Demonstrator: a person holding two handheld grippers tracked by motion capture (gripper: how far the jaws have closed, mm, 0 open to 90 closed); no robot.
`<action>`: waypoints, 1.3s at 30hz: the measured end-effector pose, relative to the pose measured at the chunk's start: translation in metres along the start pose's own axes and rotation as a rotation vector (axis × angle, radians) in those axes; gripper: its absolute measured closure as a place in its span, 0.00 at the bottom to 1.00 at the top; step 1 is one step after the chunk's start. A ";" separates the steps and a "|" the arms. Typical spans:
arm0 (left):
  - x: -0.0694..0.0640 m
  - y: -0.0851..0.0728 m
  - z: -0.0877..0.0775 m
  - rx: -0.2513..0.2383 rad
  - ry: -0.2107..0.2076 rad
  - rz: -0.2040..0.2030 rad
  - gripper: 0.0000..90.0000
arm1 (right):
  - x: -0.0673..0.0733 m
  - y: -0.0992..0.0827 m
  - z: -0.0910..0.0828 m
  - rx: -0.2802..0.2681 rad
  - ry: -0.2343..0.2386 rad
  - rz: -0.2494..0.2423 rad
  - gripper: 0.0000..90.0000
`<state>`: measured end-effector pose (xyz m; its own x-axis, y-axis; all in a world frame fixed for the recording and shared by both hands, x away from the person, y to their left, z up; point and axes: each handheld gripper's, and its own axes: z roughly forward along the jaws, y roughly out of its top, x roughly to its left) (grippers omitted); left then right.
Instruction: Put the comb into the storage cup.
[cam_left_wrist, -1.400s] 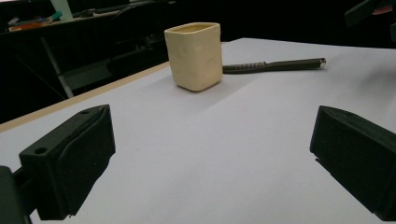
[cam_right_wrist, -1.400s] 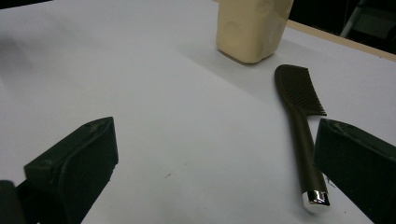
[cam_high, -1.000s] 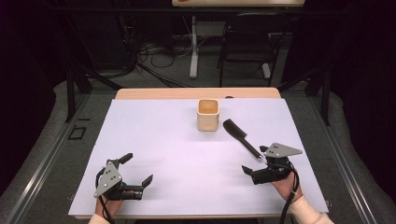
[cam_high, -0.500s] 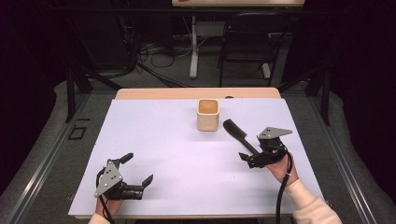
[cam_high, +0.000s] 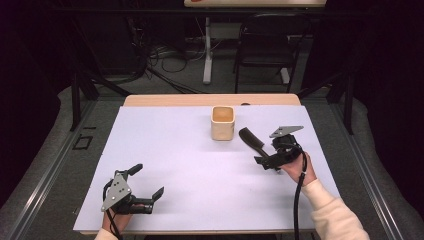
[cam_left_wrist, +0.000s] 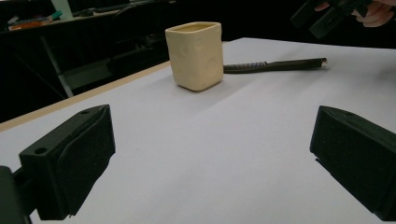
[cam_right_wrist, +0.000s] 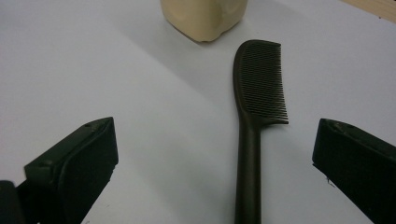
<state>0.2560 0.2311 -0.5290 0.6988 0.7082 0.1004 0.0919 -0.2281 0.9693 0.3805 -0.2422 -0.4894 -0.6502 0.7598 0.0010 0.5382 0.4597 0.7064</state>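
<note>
Right gripper (cam_high: 264, 163) jaws wide, comb (cam_right_wrist: 254, 107) handle btwn them.

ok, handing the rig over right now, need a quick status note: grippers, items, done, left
Right gripper: open, empty, over the handle end of the black comb, jaws either side of the handle, not closed on it.
Left gripper: open, empty, at the near left of the white table, away from both items.
Comb lies flat, toothed end close to the cream cup, not touching it. Cup upright, looks empty.
Done: approach to the comb.
Left: grasp the handle, lift; likely drop it into the cup.
</note>
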 end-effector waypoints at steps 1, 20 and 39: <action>0.000 0.000 0.000 0.001 0.000 0.000 0.00 | -0.001 0.001 0.001 0.002 -0.002 -0.001 0.00; 0.001 0.000 0.000 -0.004 0.000 -0.006 0.00 | -0.018 0.021 0.038 0.270 -0.041 0.017 0.04; 0.002 0.000 0.000 -0.005 -0.006 -0.011 0.00 | -0.018 0.043 0.071 0.580 -0.091 0.023 0.66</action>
<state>0.2571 0.2328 -0.5289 0.7020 0.7068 0.0881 0.0963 -0.2168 0.9715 0.4536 -0.2035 -0.5096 -0.5999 0.7972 -0.0674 0.7739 0.5996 0.2039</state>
